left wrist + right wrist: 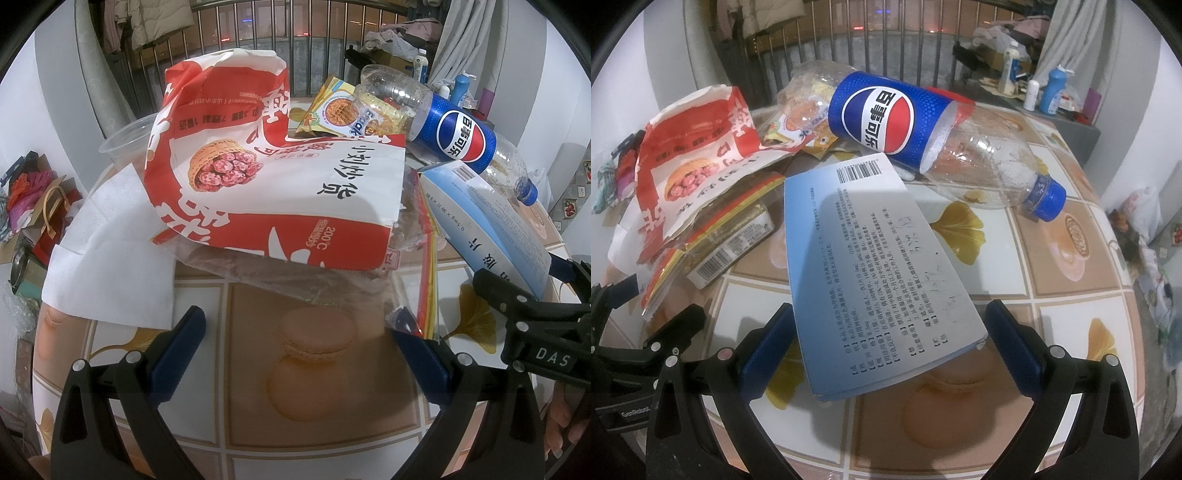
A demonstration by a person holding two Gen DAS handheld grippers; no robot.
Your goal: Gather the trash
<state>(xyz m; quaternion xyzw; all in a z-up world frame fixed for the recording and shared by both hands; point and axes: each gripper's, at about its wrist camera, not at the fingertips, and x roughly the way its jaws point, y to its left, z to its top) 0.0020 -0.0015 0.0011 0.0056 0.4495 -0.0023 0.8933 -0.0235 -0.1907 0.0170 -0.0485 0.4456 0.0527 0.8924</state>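
While the trash sits piled on the tiled table (1071, 266), it looks like this:
Pepsi bottle (923, 136): on its side, blue cap on, looks empty.
Red paper bag (266, 184): crumpled, mouth open, can't see inside.
Plastic cup (125, 142): behind the bag, looks empty.
Blue medicine box (871, 269): flat, one end between the right gripper's pads.
Right gripper (886, 336): wide open around the box, not squeezing.
Left gripper (295, 339): wide open, holding nothing, near a clear wrapper (413, 295).

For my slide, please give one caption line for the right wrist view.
Open right gripper jaws flank a pale blue medicine box lying on the tiled table, empty Pepsi bottle behind.
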